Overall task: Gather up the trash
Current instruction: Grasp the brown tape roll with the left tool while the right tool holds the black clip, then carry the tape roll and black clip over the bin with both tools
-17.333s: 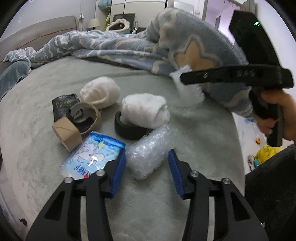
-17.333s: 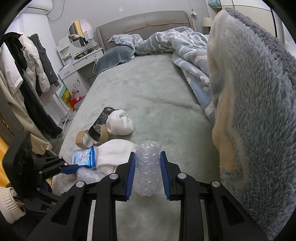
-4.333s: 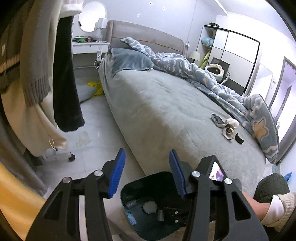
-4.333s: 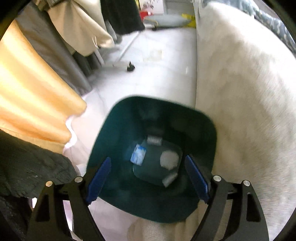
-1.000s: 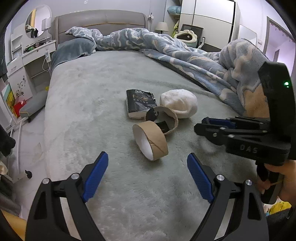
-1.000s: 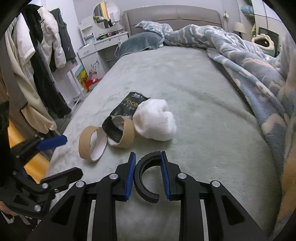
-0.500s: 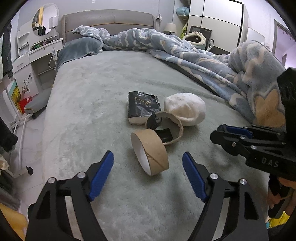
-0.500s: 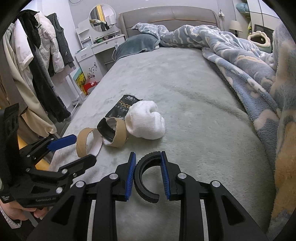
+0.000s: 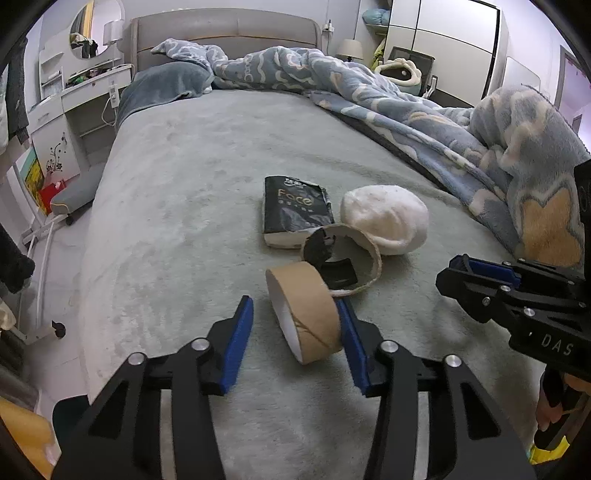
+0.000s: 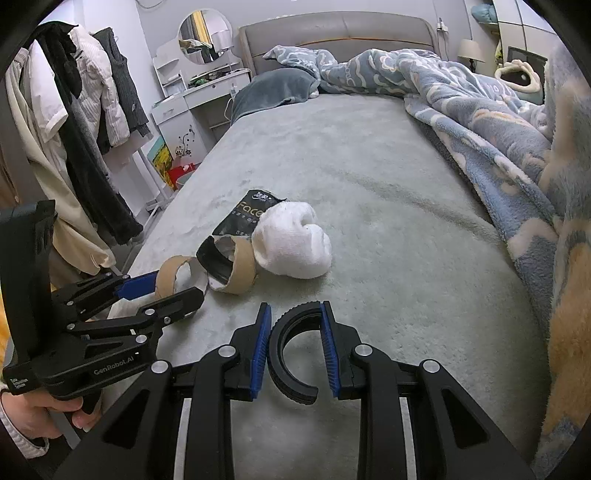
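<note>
Here the left tool (image 9: 295,345) sits low in the centre of the left wrist view, its blue pads half apart and closing around a brown cardboard tape core (image 9: 304,312) that lies tilted on the grey-green bed (image 9: 177,206); the right-hand pad looks to be touching the core's side, while the left-hand pad is clear of it. In the right wrist view the right tool (image 10: 295,350) is at the lower centre, clamped on a black C-shaped plastic ring (image 10: 295,354), the pads pressing on its two outer sides with the gap of the ring turned toward the lower right. Just beyond the brown core, toward the middle of the left wrist frame, a second torn cardboard ring (image 9: 345,258) with a dark inner strip leans against it. Behind that lies a black packet (image 9: 295,208) printed "Face", flat on the bed, and to its right a white rolled sock (image 9: 386,223) touches the torn ring. A blue patterned blanket (image 9: 406,110) is heaped along the upper right of both frames, running up to the grey headboard (image 9: 225,33) at the top. At the upper left of the right wrist view, clothes (image 10: 81,122) hang on a rack beside a white dressing table (image 10: 192,96) with a round mirror. A hand (image 10: 48,410) at the lower left edge of that view grips the left tool's handle.
</note>
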`<state>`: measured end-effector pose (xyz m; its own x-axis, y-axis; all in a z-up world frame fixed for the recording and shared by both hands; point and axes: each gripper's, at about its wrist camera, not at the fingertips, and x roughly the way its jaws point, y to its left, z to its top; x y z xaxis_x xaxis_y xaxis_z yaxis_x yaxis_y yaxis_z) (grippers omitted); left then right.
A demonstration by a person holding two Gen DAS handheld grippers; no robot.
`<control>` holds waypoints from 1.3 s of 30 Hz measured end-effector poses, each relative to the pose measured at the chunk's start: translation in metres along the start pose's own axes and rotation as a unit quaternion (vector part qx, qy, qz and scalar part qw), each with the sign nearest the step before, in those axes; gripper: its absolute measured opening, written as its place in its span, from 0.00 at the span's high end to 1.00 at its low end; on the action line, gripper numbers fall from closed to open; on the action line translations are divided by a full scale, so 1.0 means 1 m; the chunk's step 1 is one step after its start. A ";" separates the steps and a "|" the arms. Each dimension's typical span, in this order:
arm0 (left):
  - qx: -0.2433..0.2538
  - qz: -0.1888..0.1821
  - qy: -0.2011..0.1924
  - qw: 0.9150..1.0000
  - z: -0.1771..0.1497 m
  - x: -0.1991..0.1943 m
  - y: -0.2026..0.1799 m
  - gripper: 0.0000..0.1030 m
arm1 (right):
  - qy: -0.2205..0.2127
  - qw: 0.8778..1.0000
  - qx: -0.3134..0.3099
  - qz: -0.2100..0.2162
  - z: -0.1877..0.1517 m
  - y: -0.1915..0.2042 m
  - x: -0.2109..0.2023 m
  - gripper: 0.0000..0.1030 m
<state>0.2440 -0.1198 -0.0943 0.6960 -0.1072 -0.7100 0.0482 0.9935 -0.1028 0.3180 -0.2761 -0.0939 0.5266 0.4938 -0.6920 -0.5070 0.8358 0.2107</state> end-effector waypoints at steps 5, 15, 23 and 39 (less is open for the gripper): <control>0.009 -0.015 0.005 1.000 -0.003 -0.002 0.001 0.73 | -0.004 1.000 0.000 0.000 0.003 0.005 -0.001 0.74; 0.005 -0.032 -0.010 0.999 -0.002 -0.018 0.016 0.78 | -0.021 1.000 0.016 -0.004 0.005 0.025 -0.013 0.74; -0.002 -0.033 -0.018 0.999 -0.012 -0.050 0.041 0.78 | -0.014 1.000 0.023 -0.006 -0.007 0.056 -0.020 0.74; -0.006 -0.021 0.014 1.000 -0.047 -0.085 0.109 0.78 | -0.014 0.999 0.034 0.032 -0.029 0.150 -0.024 0.74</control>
<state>0.1562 -0.0041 -0.0783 0.6737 -0.1497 -0.7237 0.0686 0.9877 -0.1405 0.2094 -0.1692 -0.0655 0.5145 0.5517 -0.6565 -0.4921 0.8169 0.3009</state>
